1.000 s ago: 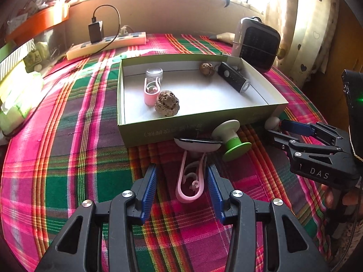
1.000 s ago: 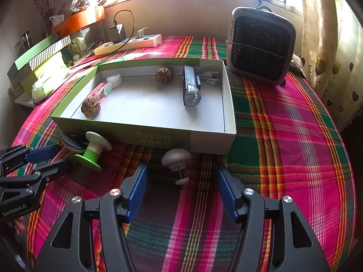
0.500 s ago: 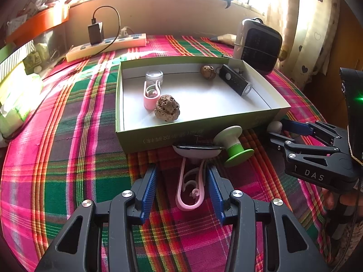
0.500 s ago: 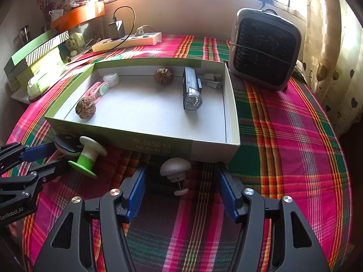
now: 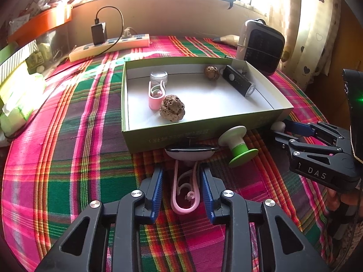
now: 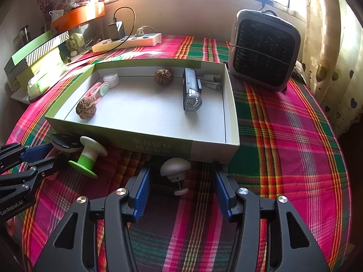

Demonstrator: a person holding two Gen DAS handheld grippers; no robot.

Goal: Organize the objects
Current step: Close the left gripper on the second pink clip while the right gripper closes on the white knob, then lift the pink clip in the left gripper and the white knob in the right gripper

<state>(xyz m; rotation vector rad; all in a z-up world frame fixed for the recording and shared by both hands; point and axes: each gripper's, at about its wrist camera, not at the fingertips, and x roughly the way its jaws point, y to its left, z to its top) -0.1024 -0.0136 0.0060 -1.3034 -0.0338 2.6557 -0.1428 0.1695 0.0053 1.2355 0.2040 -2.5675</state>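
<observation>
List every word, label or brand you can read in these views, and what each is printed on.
"DAS": on the right gripper, on its black body.
"GenRobot.AI": on the left gripper, on its black body.
Green box: a printed front-wall label, upside down, too blurred to read.

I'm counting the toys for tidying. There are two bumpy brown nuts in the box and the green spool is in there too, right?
Not quite. The right wrist view shows the green spool lying on the plaid cloth outside the box. The two brown nuts are inside.
</observation>
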